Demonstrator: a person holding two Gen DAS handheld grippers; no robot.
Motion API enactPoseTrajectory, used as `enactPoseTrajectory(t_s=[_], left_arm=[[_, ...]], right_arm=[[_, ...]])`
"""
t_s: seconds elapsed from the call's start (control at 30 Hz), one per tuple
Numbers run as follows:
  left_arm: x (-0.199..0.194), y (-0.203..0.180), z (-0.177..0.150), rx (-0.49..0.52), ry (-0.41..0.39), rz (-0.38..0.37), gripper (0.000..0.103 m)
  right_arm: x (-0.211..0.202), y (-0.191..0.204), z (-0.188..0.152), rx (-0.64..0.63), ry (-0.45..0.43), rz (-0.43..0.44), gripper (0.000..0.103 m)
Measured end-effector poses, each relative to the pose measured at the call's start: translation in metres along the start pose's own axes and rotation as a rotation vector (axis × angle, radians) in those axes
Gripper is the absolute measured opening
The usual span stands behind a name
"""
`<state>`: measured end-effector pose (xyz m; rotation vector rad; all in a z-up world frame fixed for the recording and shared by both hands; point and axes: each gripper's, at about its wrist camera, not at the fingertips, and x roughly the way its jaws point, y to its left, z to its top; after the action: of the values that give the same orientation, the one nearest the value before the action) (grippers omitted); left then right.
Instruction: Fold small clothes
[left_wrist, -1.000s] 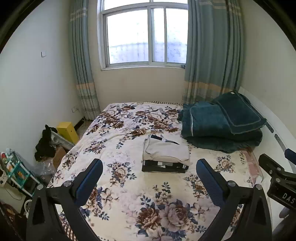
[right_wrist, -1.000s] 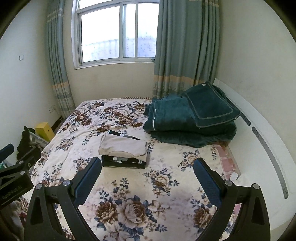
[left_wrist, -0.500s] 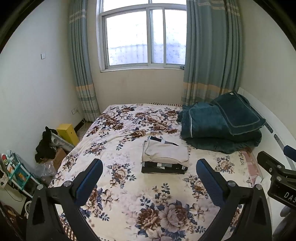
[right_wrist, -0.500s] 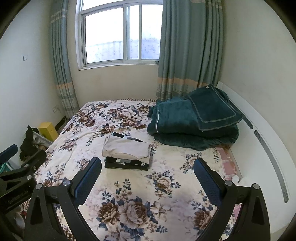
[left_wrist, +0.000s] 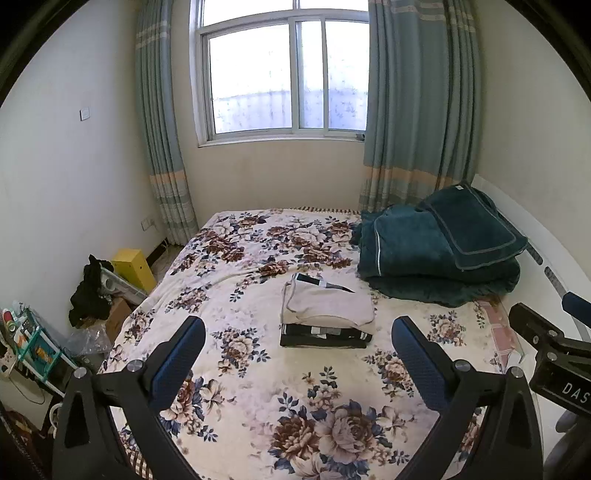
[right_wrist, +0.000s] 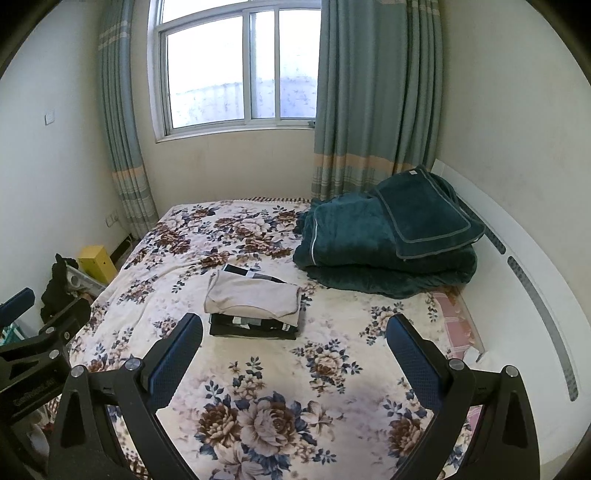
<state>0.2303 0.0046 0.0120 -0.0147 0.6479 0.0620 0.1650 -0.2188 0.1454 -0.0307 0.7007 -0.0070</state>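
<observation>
A small stack of folded clothes lies mid-bed: a beige garment (left_wrist: 327, 308) on top of black folded pieces (left_wrist: 325, 336). The stack shows in the right wrist view too, beige (right_wrist: 253, 297) over black (right_wrist: 253, 328). My left gripper (left_wrist: 297, 343) is open and empty, held above the near part of the floral bed (left_wrist: 258, 391), short of the stack. My right gripper (right_wrist: 295, 341) is open and empty, also above the bed (right_wrist: 332, 373) and apart from the stack. Each gripper appears at the edge of the other's view.
A folded dark teal quilt with a pillow (left_wrist: 439, 254) lies at the bed's back right, by the white headboard (right_wrist: 524, 258). Left of the bed on the floor are a yellow box (left_wrist: 133, 267), dark clothes (left_wrist: 90, 291) and a cluttered rack (left_wrist: 33, 343). Window and curtains stand behind.
Both grippers have drawn back and up a little from the bed; the stack looks slightly farther away. Nothing on the bed has moved and both grippers stay open.
</observation>
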Motion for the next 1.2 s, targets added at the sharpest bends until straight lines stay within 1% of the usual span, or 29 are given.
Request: enactPoseTrajectory(t_s=[0.43, 0.97, 1.2], left_arm=[[-0.0034, -0.0043, -0.0006, 0.004, -0.009, 0.0, 0.103], [-0.0025, -0.0032, 0.0004, 0.009, -0.013, -0.005, 0.103], [-0.0088, 0.0006, 0.0039, 0.003, -0.021, 0.002, 0.103]], right_arm=[[0.0007, -0.0018, -0.0048, 0.006, 0.002, -0.001, 0.101], [-0.004, -0.0025, -0.0085, 0.015, -0.001, -0.003, 0.101], [-0.0057, -0.0018, -0.0084, 0.018, -0.003, -0.003, 0.101]])
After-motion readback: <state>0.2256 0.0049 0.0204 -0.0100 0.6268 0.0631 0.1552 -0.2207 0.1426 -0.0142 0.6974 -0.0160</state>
